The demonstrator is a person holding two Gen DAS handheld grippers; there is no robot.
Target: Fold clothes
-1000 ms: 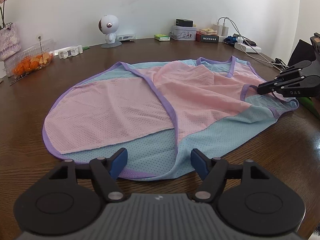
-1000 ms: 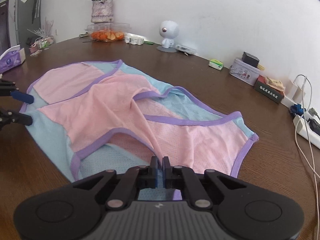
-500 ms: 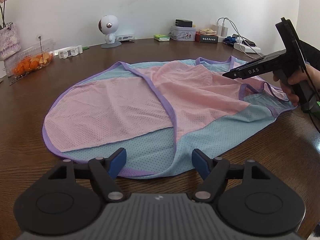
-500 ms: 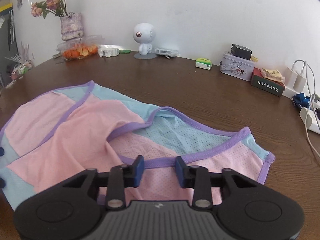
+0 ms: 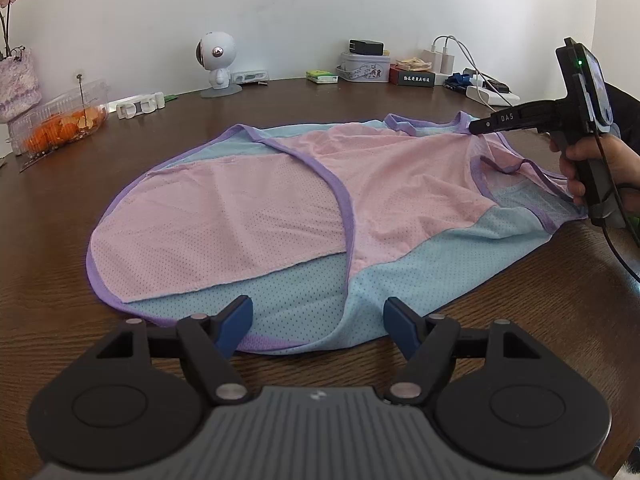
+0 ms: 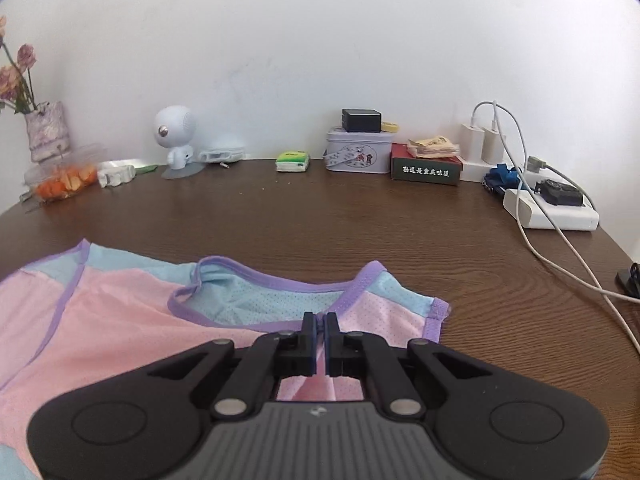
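Right wrist view: housing hides garment (image 6: 120,320) beneath.

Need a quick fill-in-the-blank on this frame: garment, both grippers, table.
1. The right gripper is ___ on the vest's purple neckline trim.
2. The left gripper's fingers stand ___.
3. The vest lies on a ___ wooden table.

Missing: shut; open; brown

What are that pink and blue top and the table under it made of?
The top looks like thin synthetic sports mesh: rows of tiny holes, a soft matte drape, purple binding along its edges. The table looks like dark wood or wood-look veneer, with visible grain and a slight sheen; which one is unclear.
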